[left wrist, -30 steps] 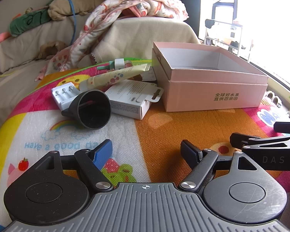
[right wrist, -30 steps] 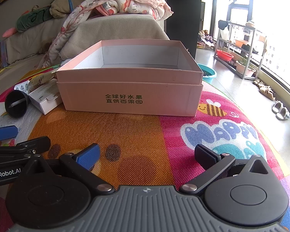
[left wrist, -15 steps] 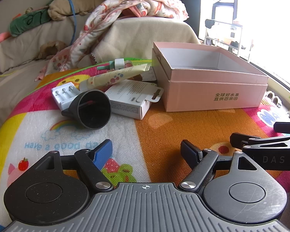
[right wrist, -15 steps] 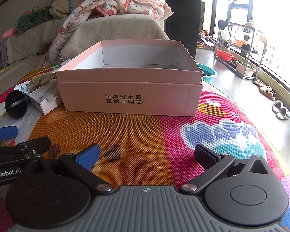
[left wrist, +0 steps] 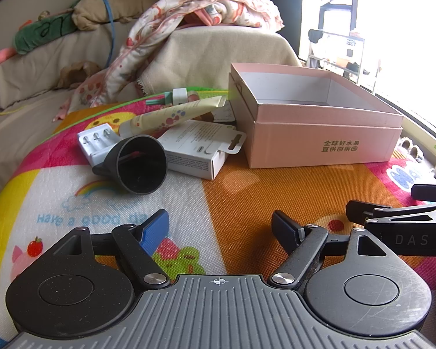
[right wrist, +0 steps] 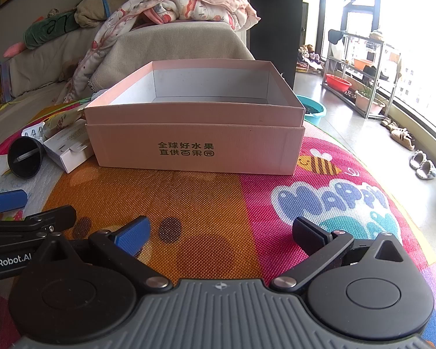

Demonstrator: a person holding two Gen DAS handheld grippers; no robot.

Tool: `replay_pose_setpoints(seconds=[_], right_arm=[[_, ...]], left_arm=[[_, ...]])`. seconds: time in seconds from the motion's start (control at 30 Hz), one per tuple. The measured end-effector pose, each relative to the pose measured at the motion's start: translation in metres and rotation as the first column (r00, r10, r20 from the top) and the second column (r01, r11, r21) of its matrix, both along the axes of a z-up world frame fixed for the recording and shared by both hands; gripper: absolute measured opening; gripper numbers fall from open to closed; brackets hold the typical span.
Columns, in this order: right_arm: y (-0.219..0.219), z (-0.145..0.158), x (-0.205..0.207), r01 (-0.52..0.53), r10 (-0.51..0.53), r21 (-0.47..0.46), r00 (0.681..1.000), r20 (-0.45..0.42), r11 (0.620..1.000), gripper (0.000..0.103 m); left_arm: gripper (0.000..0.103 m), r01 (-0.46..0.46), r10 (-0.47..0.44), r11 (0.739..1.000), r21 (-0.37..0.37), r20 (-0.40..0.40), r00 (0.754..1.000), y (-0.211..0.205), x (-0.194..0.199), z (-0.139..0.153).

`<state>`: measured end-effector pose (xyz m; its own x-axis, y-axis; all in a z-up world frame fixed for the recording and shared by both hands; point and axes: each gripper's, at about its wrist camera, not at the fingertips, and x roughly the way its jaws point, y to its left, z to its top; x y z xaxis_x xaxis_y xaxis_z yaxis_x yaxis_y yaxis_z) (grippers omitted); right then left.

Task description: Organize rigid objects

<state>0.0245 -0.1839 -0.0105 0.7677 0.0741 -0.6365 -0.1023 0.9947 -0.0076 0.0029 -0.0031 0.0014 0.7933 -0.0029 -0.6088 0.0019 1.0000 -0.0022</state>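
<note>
An open pink cardboard box (left wrist: 328,142) (right wrist: 194,145) with green lettering stands on the colourful play mat and looks empty inside. Left of it lies a pile: a black funnel (left wrist: 138,164) (right wrist: 24,157), a white carton (left wrist: 199,148) (right wrist: 69,149), a cream tube (left wrist: 171,115), a white tray of small vials (left wrist: 96,142) and a small green-and-white item (left wrist: 174,97). My left gripper (left wrist: 220,226) is open near the mat's front, short of the funnel. My right gripper (right wrist: 221,232) is open in front of the box. Each gripper shows at the edge of the other's view.
The play mat (right wrist: 334,200) lies on the floor. Behind it stands a covered sofa (left wrist: 206,55) with a blanket and plush toys. To the right are a teal basin (right wrist: 312,109), a metal rack (right wrist: 360,72) and slippers (right wrist: 423,164) by the window.
</note>
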Motion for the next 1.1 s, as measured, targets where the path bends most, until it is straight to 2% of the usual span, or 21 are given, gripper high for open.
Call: replay_pose_setpoints(seconds=[0.1, 0.23, 0.33, 0.4, 0.47, 0.53, 0.63, 0.7, 0.77, 1.0, 1.1], right_arm=[[0.000, 0.000, 0.001, -0.001, 0.001, 0.000, 1.000, -0.006, 1.000, 0.103], [0.001, 0.006, 0.009, -0.047, 0.046, -0.008, 0.997, -0.068, 0.999, 0.103], [0.000, 0.007, 0.012, -0.063, 0.062, -0.010, 0.994, -0.093, 0.998, 0.103], [0.002, 0.008, 0.012, -0.059, 0.057, -0.014, 0.994, -0.098, 0.998, 0.103], [0.002, 0.008, 0.011, -0.054, 0.053, -0.014, 0.994, -0.101, 0.998, 0.103], [0.002, 0.007, 0.011, -0.054, 0.053, -0.012, 0.994, -0.098, 0.998, 0.103], [0.000, 0.007, 0.008, -0.053, 0.052, -0.010, 0.994, -0.091, 0.999, 0.103], [0.000, 0.007, 0.008, -0.053, 0.052, -0.008, 0.995, -0.088, 0.999, 0.103], [-0.001, 0.007, 0.007, -0.052, 0.051, -0.008, 0.995, -0.086, 0.999, 0.103], [-0.002, 0.006, 0.006, -0.038, 0.038, 0.002, 0.997, -0.073, 0.999, 0.103], [-0.003, 0.006, 0.005, -0.031, 0.032, 0.016, 0.997, -0.067, 0.999, 0.103]], left_arm=[[0.082, -0.001, 0.001, 1.000, -0.002, 0.002, 1.000, 0.002, -0.003, 0.000], [0.076, -0.015, 0.017, 0.998, -0.066, 0.025, 1.000, 0.016, -0.008, 0.007], [0.076, -0.066, 0.076, 0.994, -0.092, 0.108, 0.991, 0.039, -0.009, 0.028], [0.076, -0.141, 0.157, 0.982, -0.124, 0.124, 0.980, 0.066, 0.001, 0.043], [0.076, -0.204, 0.222, 0.960, -0.192, 0.077, 0.972, 0.096, 0.019, 0.051], [0.076, -0.251, 0.259, 0.933, -0.257, -0.003, 0.966, 0.124, 0.042, 0.051], [0.075, -0.324, 0.304, 0.898, -0.299, -0.114, 0.946, 0.153, 0.076, 0.042], [0.075, -0.354, 0.318, 0.892, -0.283, -0.166, 0.934, 0.160, 0.096, 0.036], [0.075, -0.357, 0.319, 0.904, -0.237, -0.183, 0.930, 0.159, 0.108, 0.030], [0.075, -0.289, 0.268, 0.953, -0.095, -0.185, 0.945, 0.137, 0.133, 0.017], [0.072, -0.250, 0.241, 0.968, -0.030, -0.170, 0.956, 0.131, 0.133, 0.012]])
